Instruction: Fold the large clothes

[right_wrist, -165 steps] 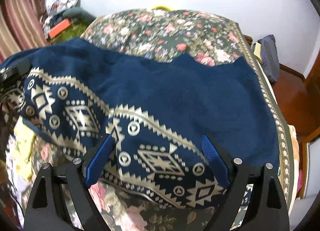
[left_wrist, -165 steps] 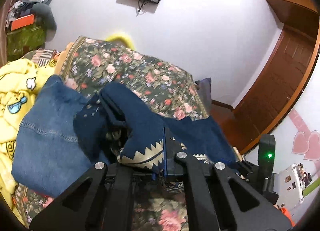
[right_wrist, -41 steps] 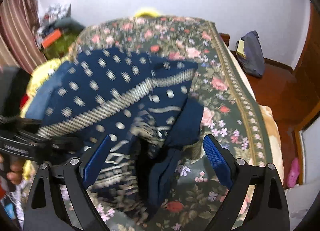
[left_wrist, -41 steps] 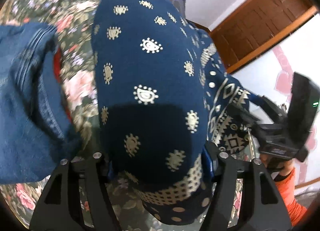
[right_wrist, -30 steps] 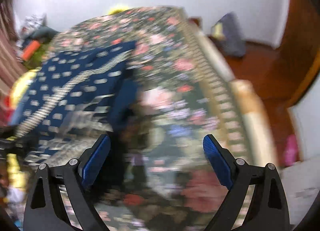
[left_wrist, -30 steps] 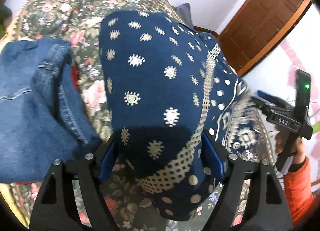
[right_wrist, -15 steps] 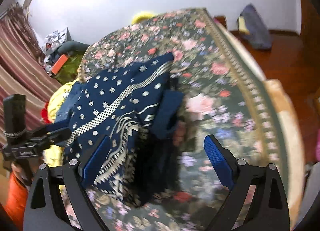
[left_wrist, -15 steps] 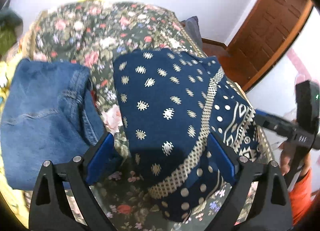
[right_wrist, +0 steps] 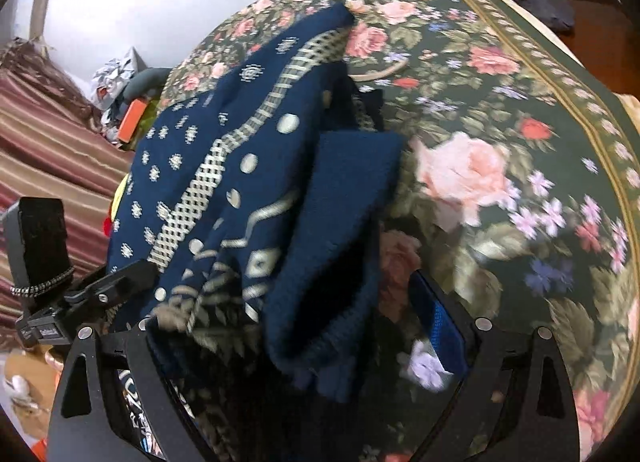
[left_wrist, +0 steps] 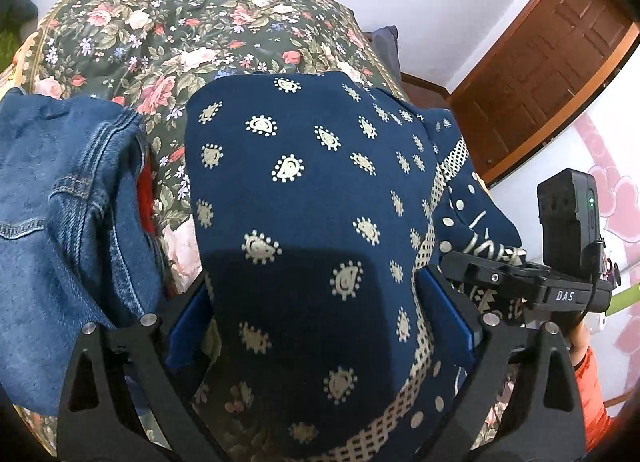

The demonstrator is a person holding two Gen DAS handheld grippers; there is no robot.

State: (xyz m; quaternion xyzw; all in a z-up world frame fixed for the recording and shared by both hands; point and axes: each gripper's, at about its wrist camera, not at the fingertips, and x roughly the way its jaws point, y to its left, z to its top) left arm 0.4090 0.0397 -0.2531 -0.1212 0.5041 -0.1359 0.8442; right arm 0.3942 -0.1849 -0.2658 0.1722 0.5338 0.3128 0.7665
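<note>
Floral bedspread point(left_wrist: 192, 22): dark green with pink roses, fills upper half of left wrist view and right side of right wrist view; serves as the folding surface.
Navy patterned garment point(left_wrist: 312, 190): centre of left wrist view, left-centre of right wrist view point(right_wrist: 248, 182); lying on the bedspread in a rough multi-layer bundle, plain navy flap hanging loose at lower centre of right wrist view; judged partly folded, edges not yet squared.
Denim jeans point(left_wrist: 60, 202): left edge of left wrist view, just beside the garment; looks set aside, clear of the fold, something red tucked underneath.
Left gripper point(left_wrist: 320, 314): bottom of left wrist view, fingers spread wide with the garment's near end mounded between them; blue pads point(left_wrist: 444, 310) flank the cloth at its sides; not pinching, judged released or poised to gather.
Right gripper point(right_wrist: 280, 322): bottom of right wrist view, fingers likewise apart; loose flap draped over the gap, left pad hidden by cloth, right pad point(right_wrist: 440, 318) bare above the bedspread; nothing clamped.
Likely next need: hold on the dangling flap to tuck it under and flatten the bundle.
Risk: thick layers slipping apart if lifted from one side only.
</note>
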